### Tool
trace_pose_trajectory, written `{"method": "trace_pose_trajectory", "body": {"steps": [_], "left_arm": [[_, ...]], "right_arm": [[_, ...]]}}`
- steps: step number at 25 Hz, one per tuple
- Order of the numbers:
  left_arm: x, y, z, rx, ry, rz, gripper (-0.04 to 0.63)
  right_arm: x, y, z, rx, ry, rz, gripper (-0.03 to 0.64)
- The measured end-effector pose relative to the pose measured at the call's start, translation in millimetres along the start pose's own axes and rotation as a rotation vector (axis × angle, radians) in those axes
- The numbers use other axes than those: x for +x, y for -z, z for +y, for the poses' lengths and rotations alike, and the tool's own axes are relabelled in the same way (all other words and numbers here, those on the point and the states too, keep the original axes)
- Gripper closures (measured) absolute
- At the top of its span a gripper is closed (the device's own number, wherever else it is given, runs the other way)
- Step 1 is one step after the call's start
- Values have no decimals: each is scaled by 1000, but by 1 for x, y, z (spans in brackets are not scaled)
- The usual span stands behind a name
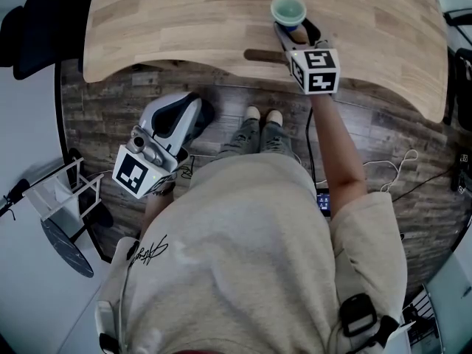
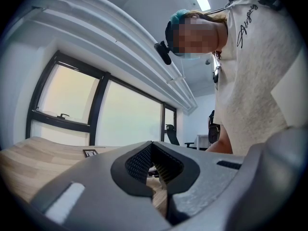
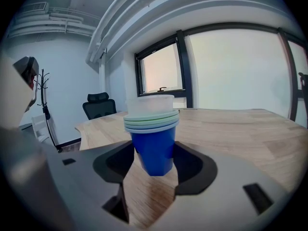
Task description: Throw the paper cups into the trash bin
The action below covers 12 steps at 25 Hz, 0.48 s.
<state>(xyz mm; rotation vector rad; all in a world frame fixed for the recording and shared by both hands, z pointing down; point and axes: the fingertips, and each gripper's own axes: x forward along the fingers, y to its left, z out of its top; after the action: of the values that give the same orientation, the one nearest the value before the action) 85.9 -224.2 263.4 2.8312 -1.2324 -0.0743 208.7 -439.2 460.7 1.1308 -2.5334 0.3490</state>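
A stack of nested paper cups, blue at the bottom with pale green ones and a whitish one on top, stands upright on the wooden table near its front edge. My right gripper reaches over that edge. It is open, and the blue cup sits between its fingertips; I cannot tell whether they touch it. My left gripper hangs low beside the person's left leg, over the floor. Its jaws are shut with nothing in them. No trash bin shows in any view.
A white wire rack and a dark round base stand on the floor at the left. A black office chair is at the table's far left. Cables lie on the floor at the right.
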Motion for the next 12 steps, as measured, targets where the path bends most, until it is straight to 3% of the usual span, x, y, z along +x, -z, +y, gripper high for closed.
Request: {"method": "trace_pose_trajectory", "body": {"steps": [12], "left_arm": [[12,-8,-5,16,31,-23,595]], "right_arm": [[-27,-18,2,24,6,-48,359]]}}
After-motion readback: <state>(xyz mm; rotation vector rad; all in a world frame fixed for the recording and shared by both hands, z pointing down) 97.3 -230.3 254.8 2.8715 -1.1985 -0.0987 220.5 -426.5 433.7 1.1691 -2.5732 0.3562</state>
